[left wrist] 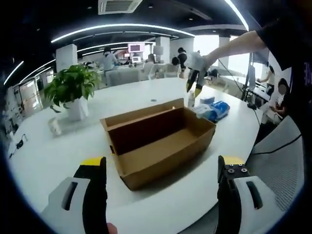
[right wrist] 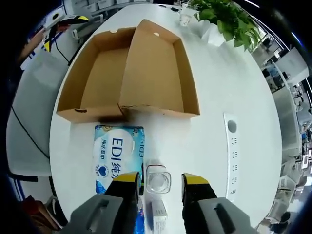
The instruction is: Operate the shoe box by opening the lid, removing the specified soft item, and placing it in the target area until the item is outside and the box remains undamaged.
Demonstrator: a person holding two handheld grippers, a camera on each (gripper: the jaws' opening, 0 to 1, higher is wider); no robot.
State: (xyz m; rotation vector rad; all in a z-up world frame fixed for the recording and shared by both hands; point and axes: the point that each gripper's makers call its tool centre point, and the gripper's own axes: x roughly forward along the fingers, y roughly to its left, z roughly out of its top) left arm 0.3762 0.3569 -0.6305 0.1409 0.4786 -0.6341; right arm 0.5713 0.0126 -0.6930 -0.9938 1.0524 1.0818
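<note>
- The shoe box [right wrist: 131,73] stands open and empty; the blue tissue pack [right wrist: 118,158] lies beside it.
- Both jaw pairs are apart: left gripper [left wrist: 161,168], right gripper [right wrist: 160,181].
- Lift slowly away from the small clear bottle [right wrist: 158,179].

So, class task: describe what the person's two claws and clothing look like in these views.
The left claw has black jaws capped with yellow tips, set on light grey housings with dark slots. The right claw is built the same: grey bodies, black jaws, yellow tips. The person's arm wears a short black sleeve.

Potted plant [left wrist: 72,90]; clear bottle [right wrist: 158,180].
</note>
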